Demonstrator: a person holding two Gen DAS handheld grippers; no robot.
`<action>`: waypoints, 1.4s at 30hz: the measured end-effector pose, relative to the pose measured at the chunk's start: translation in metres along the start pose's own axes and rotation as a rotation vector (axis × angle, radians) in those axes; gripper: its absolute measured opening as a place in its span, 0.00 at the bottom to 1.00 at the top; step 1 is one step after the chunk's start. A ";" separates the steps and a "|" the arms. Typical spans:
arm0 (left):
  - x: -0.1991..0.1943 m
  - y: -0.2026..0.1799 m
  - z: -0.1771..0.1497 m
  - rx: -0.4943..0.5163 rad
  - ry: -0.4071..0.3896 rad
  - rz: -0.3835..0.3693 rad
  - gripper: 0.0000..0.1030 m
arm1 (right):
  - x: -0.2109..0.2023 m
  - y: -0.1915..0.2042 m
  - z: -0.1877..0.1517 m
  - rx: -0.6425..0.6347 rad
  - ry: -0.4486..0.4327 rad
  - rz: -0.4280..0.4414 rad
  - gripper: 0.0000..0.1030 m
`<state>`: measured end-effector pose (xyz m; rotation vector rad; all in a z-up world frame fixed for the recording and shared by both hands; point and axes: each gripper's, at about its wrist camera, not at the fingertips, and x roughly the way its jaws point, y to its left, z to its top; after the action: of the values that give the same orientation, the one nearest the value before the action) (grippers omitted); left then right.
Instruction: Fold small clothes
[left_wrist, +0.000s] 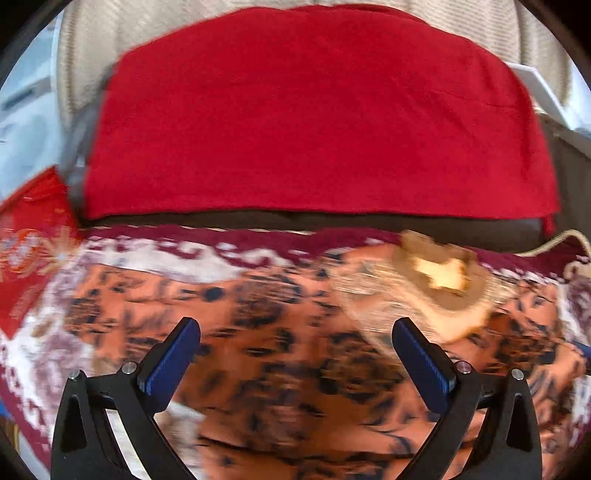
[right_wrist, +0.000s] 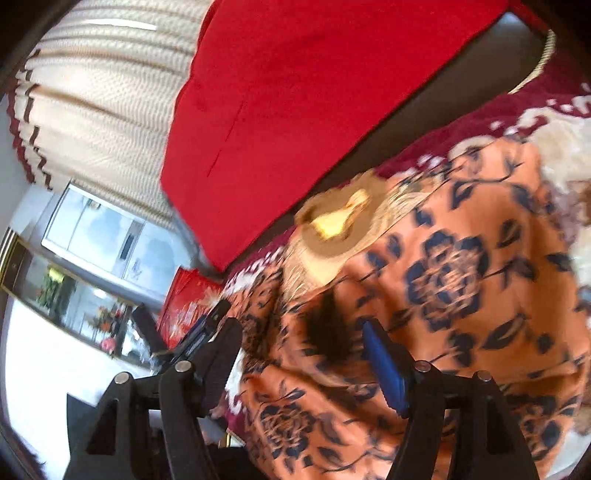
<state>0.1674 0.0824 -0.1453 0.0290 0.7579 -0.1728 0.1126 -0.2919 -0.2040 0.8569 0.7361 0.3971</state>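
Note:
An orange garment with a dark blue flower print (left_wrist: 295, 343) lies spread on a maroon and white patterned cover (left_wrist: 184, 251). Its tan collar patch with a yellow label (left_wrist: 443, 277) points toward the red cushion. My left gripper (left_wrist: 295, 336) is open just above the garment, holding nothing. In the right wrist view the same garment (right_wrist: 443, 288) and its collar (right_wrist: 340, 218) show. My right gripper (right_wrist: 295, 328) is open above the garment's edge, empty. Both views are motion-blurred.
A large red cushion (left_wrist: 314, 118) stands behind the garment, and shows in the right wrist view (right_wrist: 295, 99). A red patterned pillow (left_wrist: 33, 229) lies at left. Cream curtains (right_wrist: 103, 92) and a window (right_wrist: 96, 229) are beyond. A cord (left_wrist: 550, 243) lies at right.

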 end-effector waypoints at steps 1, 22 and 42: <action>0.003 -0.006 0.000 -0.002 0.014 -0.018 1.00 | 0.000 -0.006 0.002 0.025 -0.017 0.028 0.69; 0.030 -0.050 -0.003 0.043 0.198 -0.283 1.00 | 0.023 0.009 -0.022 -0.244 0.296 -0.006 0.59; -0.004 -0.134 -0.050 0.310 0.206 0.061 1.00 | -0.017 -0.078 0.026 0.155 0.019 -0.237 0.36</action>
<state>0.1086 -0.0450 -0.1743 0.3685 0.9282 -0.2304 0.1219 -0.3630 -0.2476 0.9001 0.8837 0.1383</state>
